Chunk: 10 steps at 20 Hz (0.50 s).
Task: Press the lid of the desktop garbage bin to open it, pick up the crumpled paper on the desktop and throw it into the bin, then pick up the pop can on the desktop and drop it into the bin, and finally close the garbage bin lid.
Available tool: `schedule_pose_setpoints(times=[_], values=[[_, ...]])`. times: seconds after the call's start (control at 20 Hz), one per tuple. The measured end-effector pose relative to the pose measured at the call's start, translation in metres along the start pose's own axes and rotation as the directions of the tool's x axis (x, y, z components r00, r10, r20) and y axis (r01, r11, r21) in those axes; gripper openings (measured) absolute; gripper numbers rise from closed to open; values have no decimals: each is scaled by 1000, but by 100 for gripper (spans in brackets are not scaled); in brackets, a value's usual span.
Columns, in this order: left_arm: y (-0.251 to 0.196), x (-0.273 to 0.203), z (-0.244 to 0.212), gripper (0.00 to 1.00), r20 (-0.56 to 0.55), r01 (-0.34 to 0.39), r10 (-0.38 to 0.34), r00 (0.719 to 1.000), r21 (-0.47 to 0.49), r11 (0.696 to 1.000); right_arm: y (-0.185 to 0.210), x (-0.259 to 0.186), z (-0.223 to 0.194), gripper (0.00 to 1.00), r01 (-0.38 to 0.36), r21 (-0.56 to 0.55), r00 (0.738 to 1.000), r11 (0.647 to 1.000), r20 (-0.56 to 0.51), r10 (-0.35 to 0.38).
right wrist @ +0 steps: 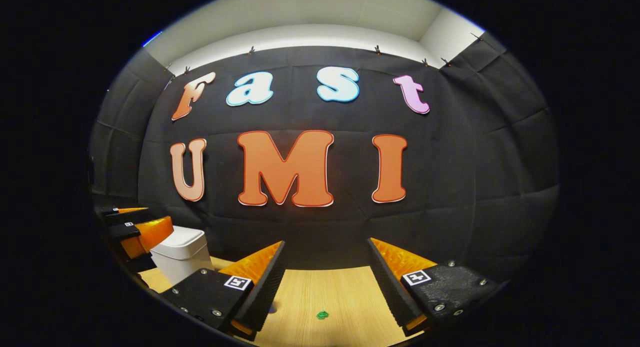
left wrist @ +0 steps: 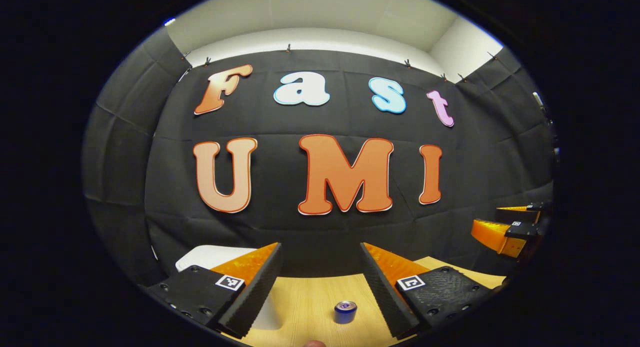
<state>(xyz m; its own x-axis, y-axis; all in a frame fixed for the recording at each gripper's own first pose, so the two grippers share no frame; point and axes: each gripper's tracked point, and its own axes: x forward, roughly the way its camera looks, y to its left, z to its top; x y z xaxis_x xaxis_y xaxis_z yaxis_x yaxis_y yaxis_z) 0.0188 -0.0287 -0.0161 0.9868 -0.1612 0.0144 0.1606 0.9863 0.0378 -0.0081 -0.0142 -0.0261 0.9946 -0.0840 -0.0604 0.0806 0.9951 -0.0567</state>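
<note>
**Both tools open above the desk, bin lid down**

In the left gripper view we see the left tool [left wrist: 320,287] held over the wooden desk [left wrist: 305,302] with its 2 fingers spread wide and nothing between them. Below the gap, the pop can [left wrist: 345,311] stands upright on the desk, its top end facing us, nearer the right finger than the left one. Part of the white garbage bin [left wrist: 210,257] shows behind the left finger, mostly hidden by it. At the right edge of this view the right tool [left wrist: 510,227] appears farther off, well apart from the can.

In the right gripper view the right tool [right wrist: 325,287] also has its 2 fingers set wide apart, holding nothing. On the desk [right wrist: 345,292] between them lies a small green thing [right wrist: 322,315], too small for us to tell what it is. The garbage bin [right wrist: 181,254] stands at the left on the desk, upright, with its lid flat and closed. Just beside the bin, at the left edge, we see the left tool [right wrist: 135,227], close to the bin's upper part; we cannot tell whether it touches it.
</note>
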Motion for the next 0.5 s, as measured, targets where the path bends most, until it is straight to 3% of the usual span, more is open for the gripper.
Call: schedule_pose_setpoints(times=[0.15, 0.3, 0.35, 0.5], values=[[12, 6, 24, 97, 27, -18, 20, 999, -52, 998, 0, 8, 19, 94, 9, -9, 999, 1000, 36, -9], [13, 4, 25, 96, 27, -68, 68, 997, -21, 997, 8, 8, 30, 94, 1, 19, 998, 1000, 61, -2], [6, 3, 20, 92, 17, -59, 59, 998, -33, 998, 9, 7, 28, 94, 1, 4, 998, 1000, 60, -2], [2, 1, -1, 94, -39, -82, 79, 996, -60, 995, 14, 5, 4, 94, -5, -23, 1000, 1000, 5, 5]])
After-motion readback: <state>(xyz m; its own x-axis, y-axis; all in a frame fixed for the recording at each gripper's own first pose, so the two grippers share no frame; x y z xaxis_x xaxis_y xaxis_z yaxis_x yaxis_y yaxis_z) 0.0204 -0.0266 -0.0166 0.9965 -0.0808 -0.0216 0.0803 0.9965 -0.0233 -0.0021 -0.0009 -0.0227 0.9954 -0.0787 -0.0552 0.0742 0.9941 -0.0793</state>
